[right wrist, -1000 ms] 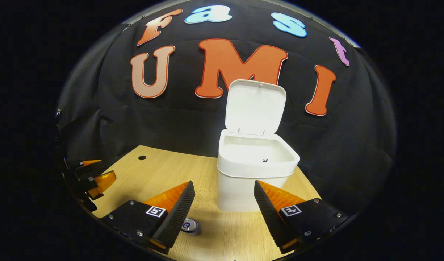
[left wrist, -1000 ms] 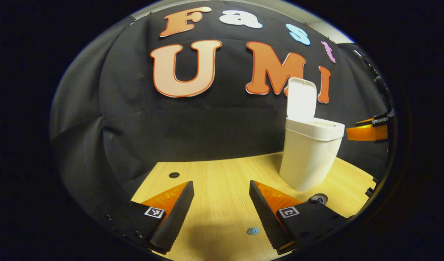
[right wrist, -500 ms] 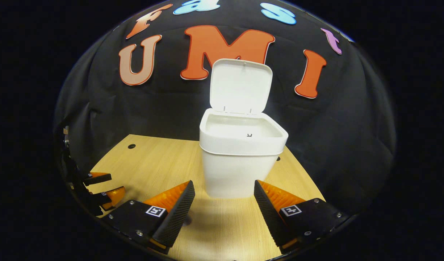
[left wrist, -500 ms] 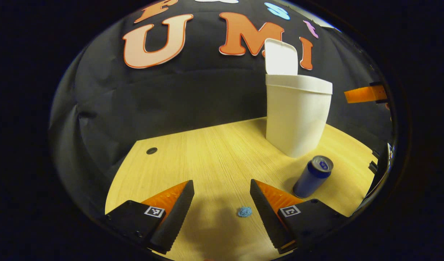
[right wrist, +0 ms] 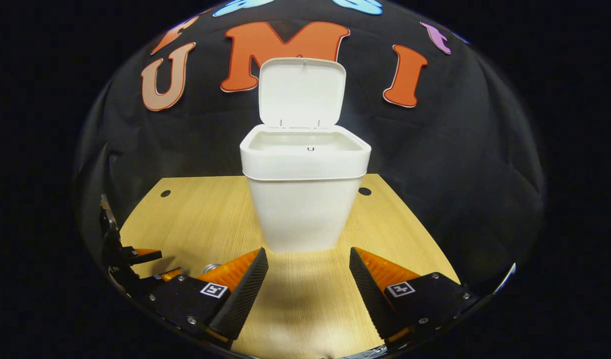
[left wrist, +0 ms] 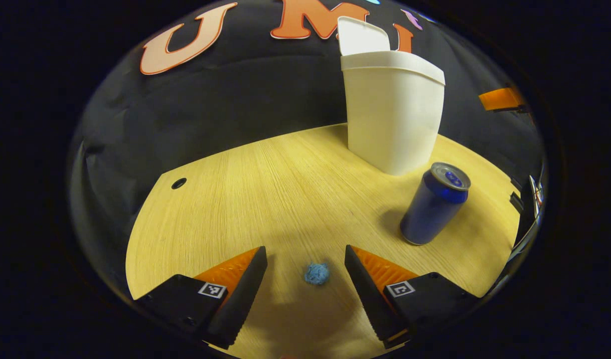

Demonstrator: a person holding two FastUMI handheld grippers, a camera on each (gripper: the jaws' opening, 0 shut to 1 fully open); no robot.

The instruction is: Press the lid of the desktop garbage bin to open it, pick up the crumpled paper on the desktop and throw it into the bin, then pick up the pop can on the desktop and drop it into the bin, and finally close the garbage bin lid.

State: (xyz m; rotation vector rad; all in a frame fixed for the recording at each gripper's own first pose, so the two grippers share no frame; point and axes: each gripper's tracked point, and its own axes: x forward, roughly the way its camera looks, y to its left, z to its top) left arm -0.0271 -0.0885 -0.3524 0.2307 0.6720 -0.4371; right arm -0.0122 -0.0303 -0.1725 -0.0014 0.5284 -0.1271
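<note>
Bin open, both claws spread wide and holding nothing

The white bin (right wrist: 304, 199) stands on the wooden desktop (left wrist: 265, 194), lid (right wrist: 302, 92) upright; no contents visible. The blue pop can (left wrist: 434, 203) stands just beside it. The blue crumpled paper (left wrist: 317, 273) lies between the left gripper (left wrist: 305, 271) fingers, untouched. The right gripper (right wrist: 308, 271) faces the bin.

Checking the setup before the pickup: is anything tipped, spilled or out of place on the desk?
Nothing stands out. The bin stands upright with its lid up, the pop can stands upright beside it, and the crumpled paper lies on the desk between the open left gripper's fingers.
</note>
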